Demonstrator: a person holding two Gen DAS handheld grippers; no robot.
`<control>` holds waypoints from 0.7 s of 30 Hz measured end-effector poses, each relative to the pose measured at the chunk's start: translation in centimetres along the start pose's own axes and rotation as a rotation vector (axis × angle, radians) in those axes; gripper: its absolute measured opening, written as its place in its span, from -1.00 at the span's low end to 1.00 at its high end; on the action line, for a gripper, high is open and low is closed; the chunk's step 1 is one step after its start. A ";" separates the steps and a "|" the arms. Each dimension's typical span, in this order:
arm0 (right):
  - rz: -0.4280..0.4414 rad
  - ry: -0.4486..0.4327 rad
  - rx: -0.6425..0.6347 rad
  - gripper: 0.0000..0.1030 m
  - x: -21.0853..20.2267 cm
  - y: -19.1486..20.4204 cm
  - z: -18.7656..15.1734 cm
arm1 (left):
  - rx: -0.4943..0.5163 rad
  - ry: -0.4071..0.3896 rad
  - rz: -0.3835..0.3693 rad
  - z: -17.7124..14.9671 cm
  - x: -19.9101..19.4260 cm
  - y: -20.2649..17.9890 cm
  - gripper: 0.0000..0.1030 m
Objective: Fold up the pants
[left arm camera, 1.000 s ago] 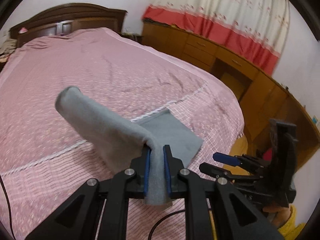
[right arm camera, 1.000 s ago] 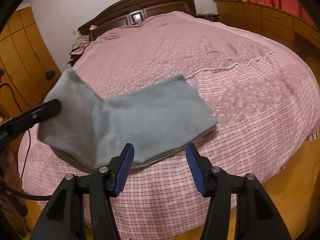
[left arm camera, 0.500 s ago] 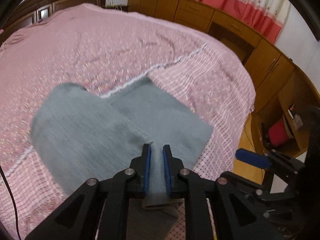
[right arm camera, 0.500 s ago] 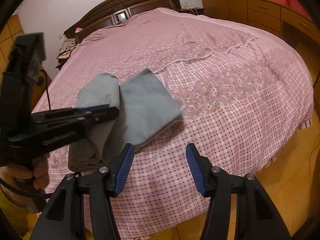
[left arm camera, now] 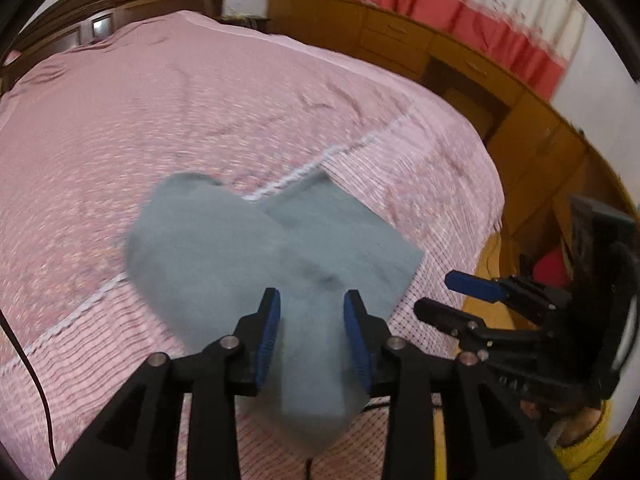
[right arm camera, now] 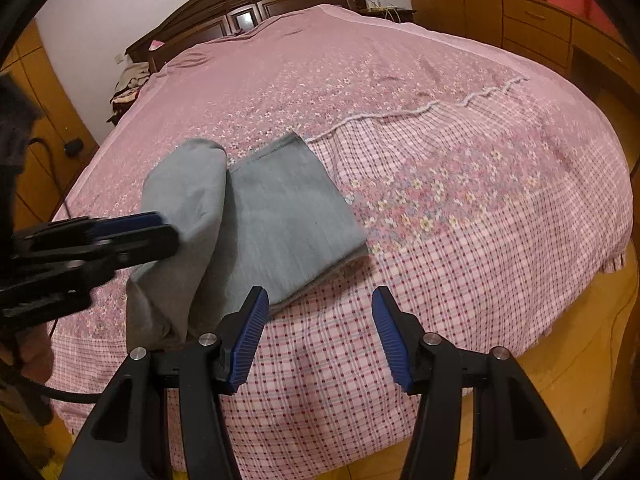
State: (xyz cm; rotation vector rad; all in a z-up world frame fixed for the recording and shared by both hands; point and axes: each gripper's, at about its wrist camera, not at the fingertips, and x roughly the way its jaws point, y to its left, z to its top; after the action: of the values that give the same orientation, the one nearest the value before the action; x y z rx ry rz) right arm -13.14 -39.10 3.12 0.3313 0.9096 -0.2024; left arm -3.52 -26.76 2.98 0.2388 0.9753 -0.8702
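Note:
Grey pants (left arm camera: pixel 280 248) lie folded on the pink bedspread (left arm camera: pixel 200 112) near the bed's front edge. One rolled-over fold (right arm camera: pixel 188 200) rests on the flat layer (right arm camera: pixel 288 220). My left gripper (left arm camera: pixel 312 300) hovers over the near end of that fold. Its jaws are opening, and loose grey cloth hangs between the blue pads without being pinched. From the right wrist view the left gripper (right arm camera: pixel 132 228) comes in from the left beside the fold. My right gripper (right arm camera: pixel 320 300) is open over the checked border, just right of the pants, with nothing between its fingers.
A dark wooden headboard (right arm camera: pixel 248 4) stands at the far end of the bed. Wooden cabinets (left arm camera: pixel 460 64) under a red and white curtain (left arm camera: pixel 480 8) line the right wall. A black cable (left arm camera: pixel 36 380) trails at the left. Wood floor (right arm camera: pixel 580 360) borders the bed's edge.
The left gripper carried the raised end of the pants down onto the flat layer, then its jaws parted. The right gripper stayed open and shifted slightly.

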 end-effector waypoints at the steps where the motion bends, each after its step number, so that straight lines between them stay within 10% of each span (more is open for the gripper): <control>1: 0.000 -0.001 -0.003 0.09 0.0 0.1 0.2 | -0.021 -0.013 -0.002 -0.2 -0.7 0.8 -0.34; 21: 0.069 0.116 -0.125 0.09 4.4 6.4 4.6 | -0.176 0.042 0.207 -6.2 -1.2 8.8 0.01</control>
State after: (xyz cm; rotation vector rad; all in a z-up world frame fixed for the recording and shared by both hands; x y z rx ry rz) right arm -5.12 -35.01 3.49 0.2603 1.0189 -0.0629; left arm -1.22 -17.06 -1.27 0.2039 1.0400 -0.5891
